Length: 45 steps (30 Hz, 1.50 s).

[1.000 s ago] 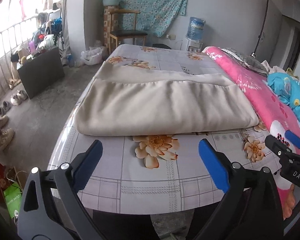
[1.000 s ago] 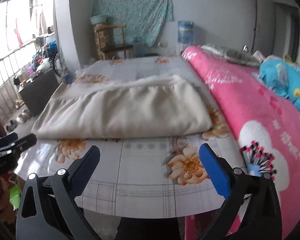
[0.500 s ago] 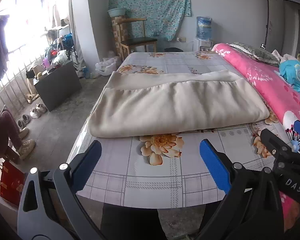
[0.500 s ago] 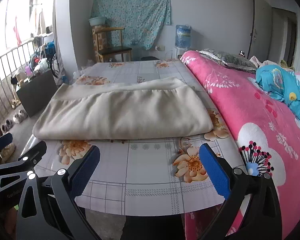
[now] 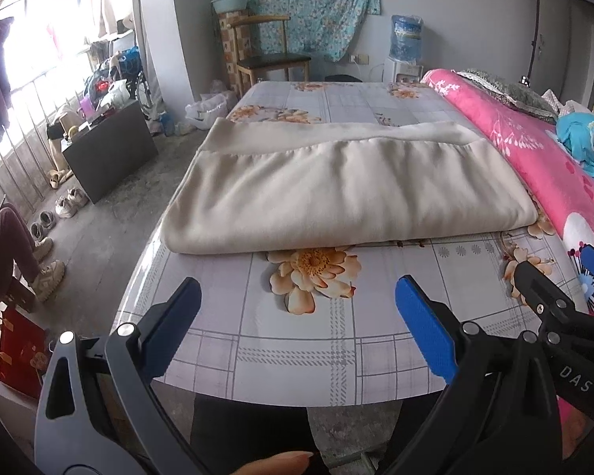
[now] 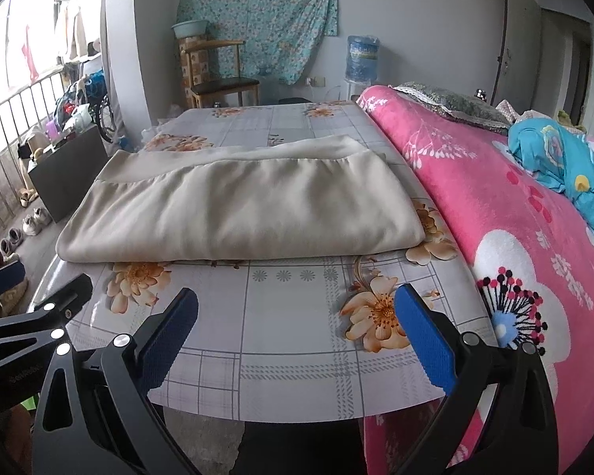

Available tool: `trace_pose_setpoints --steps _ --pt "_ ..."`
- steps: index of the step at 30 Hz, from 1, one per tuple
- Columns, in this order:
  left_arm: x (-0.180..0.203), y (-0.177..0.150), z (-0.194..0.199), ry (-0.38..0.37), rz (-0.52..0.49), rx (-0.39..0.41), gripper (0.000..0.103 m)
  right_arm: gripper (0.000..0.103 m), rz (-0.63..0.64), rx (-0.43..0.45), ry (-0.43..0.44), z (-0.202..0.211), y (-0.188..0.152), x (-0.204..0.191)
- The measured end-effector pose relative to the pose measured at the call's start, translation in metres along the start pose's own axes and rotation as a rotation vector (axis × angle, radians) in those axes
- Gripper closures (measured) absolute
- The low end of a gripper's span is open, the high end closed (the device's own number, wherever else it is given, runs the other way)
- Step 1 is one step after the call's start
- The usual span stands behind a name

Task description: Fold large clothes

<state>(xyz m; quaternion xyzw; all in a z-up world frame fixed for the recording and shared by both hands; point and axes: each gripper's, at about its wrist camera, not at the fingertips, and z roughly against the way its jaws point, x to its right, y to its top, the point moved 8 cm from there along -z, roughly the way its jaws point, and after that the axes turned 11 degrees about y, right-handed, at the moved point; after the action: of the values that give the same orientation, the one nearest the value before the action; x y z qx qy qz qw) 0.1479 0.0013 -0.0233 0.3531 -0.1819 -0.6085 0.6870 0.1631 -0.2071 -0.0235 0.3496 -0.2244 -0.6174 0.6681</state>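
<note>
While the cloth (image 5: 348, 190) lies folded across the table (image 5: 297, 340), set back from its near edge, left tongs (image 5: 297, 308) and right tongs (image 6: 297, 316) hang released over that edge, likely between folds.

Folded cloth (image 5: 348, 194) lies across table (image 5: 297, 340), near its front half. Bedding (image 6: 514, 237) along table's right edge. Chair (image 5: 271, 59) behind table's far end — water dispenser (image 5: 406, 45) right of chair. Cabinet (image 5: 107, 150) on floor, left of table — shoes (image 5: 65, 204) before it.
</note>
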Motion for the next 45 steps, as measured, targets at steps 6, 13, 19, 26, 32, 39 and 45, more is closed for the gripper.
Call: trace_pose_setpoints --steps 6,13,19,26,32,39,45 --pt "0.0024 -0.0035 -0.0033 -0.015 0.005 -0.024 0.008 0.006 0.003 -0.013 0.008 -0.0019 -0.0025 -0.0022" --pt "0.0032 -0.0036 -0.0031 -0.024 0.008 -0.028 0.008 0.006 0.003 -0.014 0.004 -0.0019 -0.0028 -0.0023" --pt "0.0047 -0.0032 -0.0022 -0.031 0.011 -0.026 0.008 0.006 -0.002 -0.014 -0.005 -0.0006 -0.0021 -0.0015" --pt "0.0057 -0.0034 -0.0019 -0.036 0.010 -0.027 0.008 0.006 -0.001 -0.014 -0.011 0.0015 -0.0010 -0.0016" --pt "0.0052 -0.0035 -0.0018 -0.038 0.014 -0.030 0.008 0.006 0.006 -0.016 -0.014 0.0017 -0.0014 -0.0022" --pt "0.0050 -0.0034 -0.0019 -0.041 0.016 -0.033 0.008 0.006 0.005 -0.017 -0.016 0.0010 -0.0023 -0.0024" --pt "0.0056 -0.0032 -0.0021 -0.045 0.018 -0.033 0.008 0.006 0.007 -0.018 -0.019 0.0009 -0.0029 -0.0020"
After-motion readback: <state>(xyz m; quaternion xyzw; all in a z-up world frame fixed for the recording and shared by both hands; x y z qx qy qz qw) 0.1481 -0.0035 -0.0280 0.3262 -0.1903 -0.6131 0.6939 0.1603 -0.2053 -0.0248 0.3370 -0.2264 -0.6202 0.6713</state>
